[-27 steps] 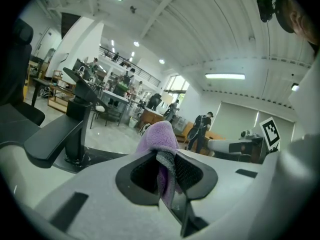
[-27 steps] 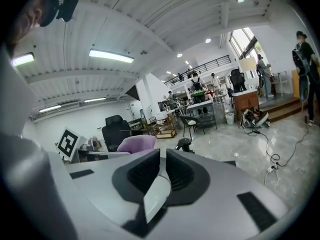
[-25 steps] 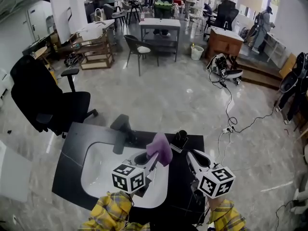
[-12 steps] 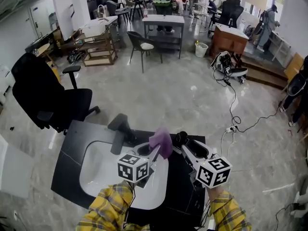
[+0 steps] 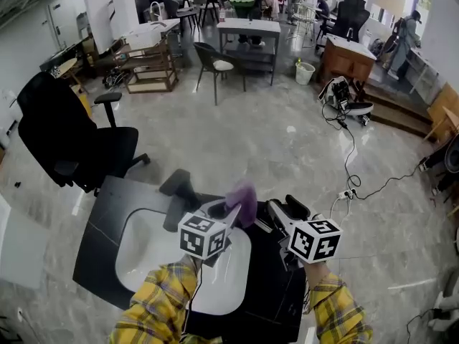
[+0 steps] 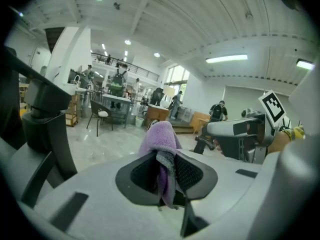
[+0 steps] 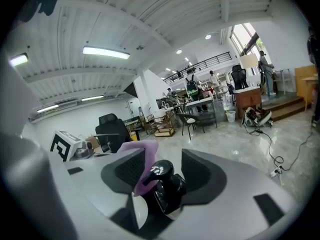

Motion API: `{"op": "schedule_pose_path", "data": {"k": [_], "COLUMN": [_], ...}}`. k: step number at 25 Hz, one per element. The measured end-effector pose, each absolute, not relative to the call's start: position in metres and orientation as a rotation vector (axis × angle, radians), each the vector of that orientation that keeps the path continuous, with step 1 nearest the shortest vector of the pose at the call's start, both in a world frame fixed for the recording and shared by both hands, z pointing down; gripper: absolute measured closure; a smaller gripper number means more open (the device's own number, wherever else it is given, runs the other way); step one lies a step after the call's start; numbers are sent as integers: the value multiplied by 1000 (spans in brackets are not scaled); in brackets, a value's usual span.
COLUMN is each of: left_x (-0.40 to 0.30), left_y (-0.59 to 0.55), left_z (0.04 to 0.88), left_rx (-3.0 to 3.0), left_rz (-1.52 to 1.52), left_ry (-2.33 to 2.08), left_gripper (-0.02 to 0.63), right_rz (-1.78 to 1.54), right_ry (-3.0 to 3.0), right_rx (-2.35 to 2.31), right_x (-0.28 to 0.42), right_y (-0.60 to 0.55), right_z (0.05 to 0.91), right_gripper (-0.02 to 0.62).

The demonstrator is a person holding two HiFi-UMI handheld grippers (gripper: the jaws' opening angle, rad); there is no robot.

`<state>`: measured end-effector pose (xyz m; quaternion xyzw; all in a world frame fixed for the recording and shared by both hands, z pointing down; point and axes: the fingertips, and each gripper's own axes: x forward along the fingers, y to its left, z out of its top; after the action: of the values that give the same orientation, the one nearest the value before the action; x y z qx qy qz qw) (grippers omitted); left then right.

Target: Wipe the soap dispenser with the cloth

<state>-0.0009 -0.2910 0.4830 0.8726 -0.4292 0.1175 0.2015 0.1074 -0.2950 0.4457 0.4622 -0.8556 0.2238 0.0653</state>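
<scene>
Soap dispenser (image 7: 167,189) — purple cloth (image 5: 242,196) just beside, white sink (image 5: 143,253), black faucet (image 5: 179,192) near.

A bunched purple cloth (image 6: 160,139) is held up just beside the glossy black soap dispenser (image 7: 167,189), perhaps brushing its pump head. The dispenser stands upright on the dark table (image 5: 100,224).

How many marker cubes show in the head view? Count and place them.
2. The left cube sits over the white sink; the right cube overlaps the edge of the black counter. None looks hidden.
</scene>
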Motion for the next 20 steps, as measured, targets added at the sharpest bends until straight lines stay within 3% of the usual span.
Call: {"op": "schedule_pose_path", "data": {"k": [4, 9, 20], "left_x": [7, 23, 63], "left_y": [-301, -311, -302], "left_z": [486, 486, 513], "left_rx": [2459, 2532, 2656], "left_rz": [349, 366, 603], "left_ry": [-1169, -1076, -770], "left_gripper": [541, 541, 541], "right_rz": [702, 734, 787], "right_ry": [-2520, -2540, -2560], "right_rx": [1407, 1392, 1384], "right_x": [107, 102, 95], "right_y": [-304, -308, -312], "right_z": [459, 462, 466], "right_gripper": [401, 454, 456]}}
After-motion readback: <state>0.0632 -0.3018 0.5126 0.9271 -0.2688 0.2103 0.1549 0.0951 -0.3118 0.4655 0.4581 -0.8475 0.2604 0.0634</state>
